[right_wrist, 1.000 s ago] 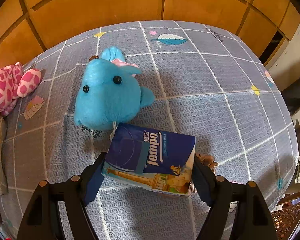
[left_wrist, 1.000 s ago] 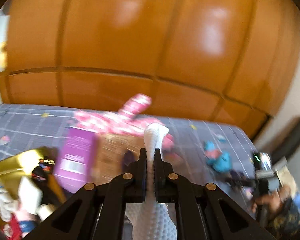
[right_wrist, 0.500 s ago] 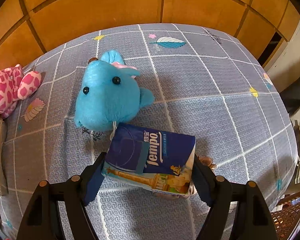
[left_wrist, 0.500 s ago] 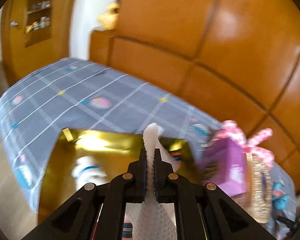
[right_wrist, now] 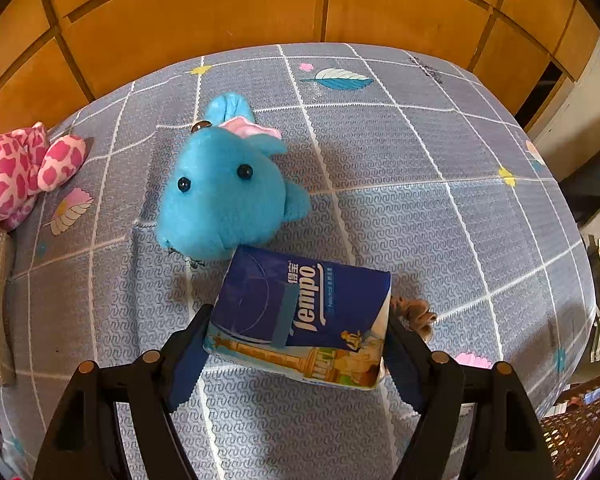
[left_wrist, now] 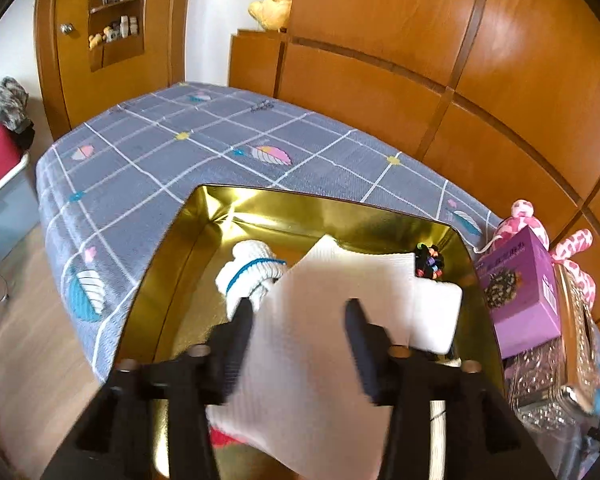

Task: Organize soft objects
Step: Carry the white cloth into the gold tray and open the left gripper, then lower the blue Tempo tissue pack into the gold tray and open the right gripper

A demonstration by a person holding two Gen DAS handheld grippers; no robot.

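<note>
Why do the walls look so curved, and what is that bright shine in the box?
Left wrist view: the fisheye lens bends the wooden panels; daylight glares off the gold box, and the white cloth is blurred and washed out. Right wrist view: sharp, with soft shadows beside the blue toy.

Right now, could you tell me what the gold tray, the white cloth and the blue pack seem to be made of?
Gold tray: probably thin metal or foil-faced card; its walls reflect like a mirror.
White cloth: soft woven or knitted fabric, matte, with a fine dimpled texture.
Blue pack: glossy printed plastic film, likely over tissues.
</note>
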